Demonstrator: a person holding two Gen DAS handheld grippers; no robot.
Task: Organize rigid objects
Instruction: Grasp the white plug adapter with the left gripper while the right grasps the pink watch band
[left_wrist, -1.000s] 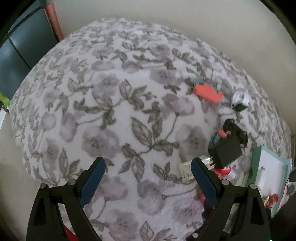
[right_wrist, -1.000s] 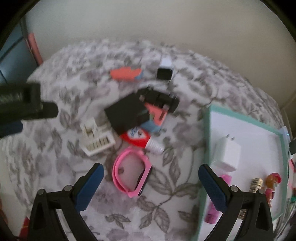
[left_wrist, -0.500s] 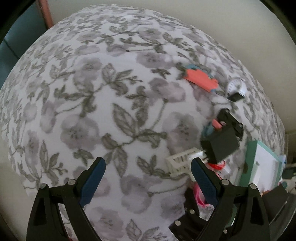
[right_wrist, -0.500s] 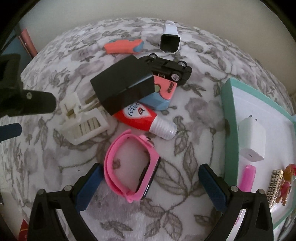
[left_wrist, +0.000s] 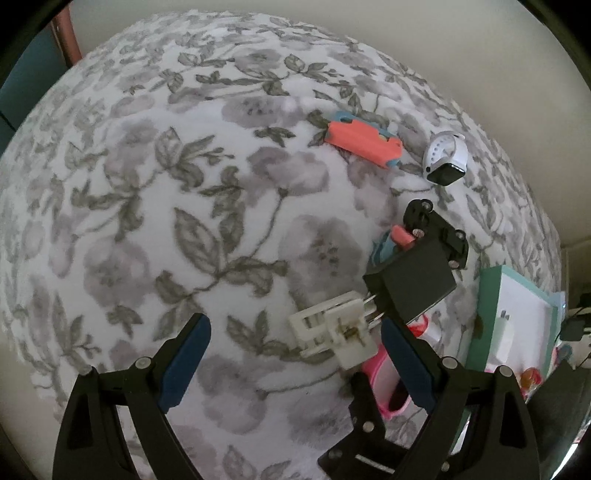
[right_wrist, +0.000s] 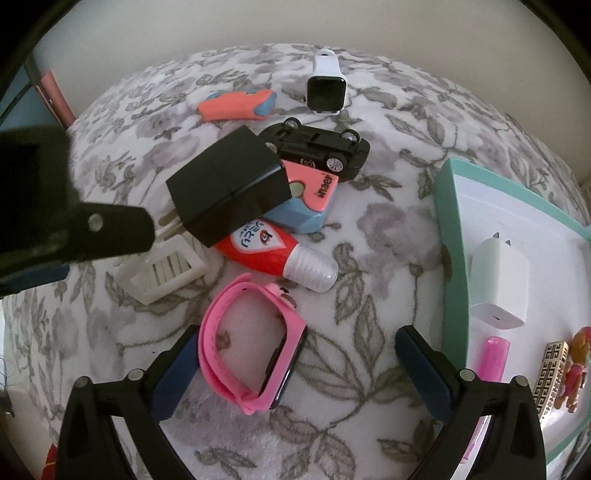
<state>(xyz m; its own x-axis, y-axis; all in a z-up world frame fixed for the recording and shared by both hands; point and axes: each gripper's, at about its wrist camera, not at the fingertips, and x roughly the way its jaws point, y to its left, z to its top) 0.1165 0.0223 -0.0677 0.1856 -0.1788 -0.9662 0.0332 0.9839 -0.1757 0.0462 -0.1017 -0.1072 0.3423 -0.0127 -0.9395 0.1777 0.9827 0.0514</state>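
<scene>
Fingers of right gripper (right_wrist: 295, 369) spread wide, nothing gripped; pink watch (right_wrist: 251, 343) seen between them, nearer left finger. Left gripper (left_wrist: 295, 363) likewise wide, empty, white plug adapter (left_wrist: 334, 332) just beside right finger.

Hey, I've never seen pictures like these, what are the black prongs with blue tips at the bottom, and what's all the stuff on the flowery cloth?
Those are handheld grippers, one per hand, each with a wide-angle camera looking along its two fingers. One picture is from the left gripper, the other from the right gripper. Both are open and hold nothing. On the floral cloth lie a pink watch, a red tube, a black charger, a black toy car, a white plastic part and a white watch. At the right, a teal-rimmed tray already holds a white charger and small items.
</scene>
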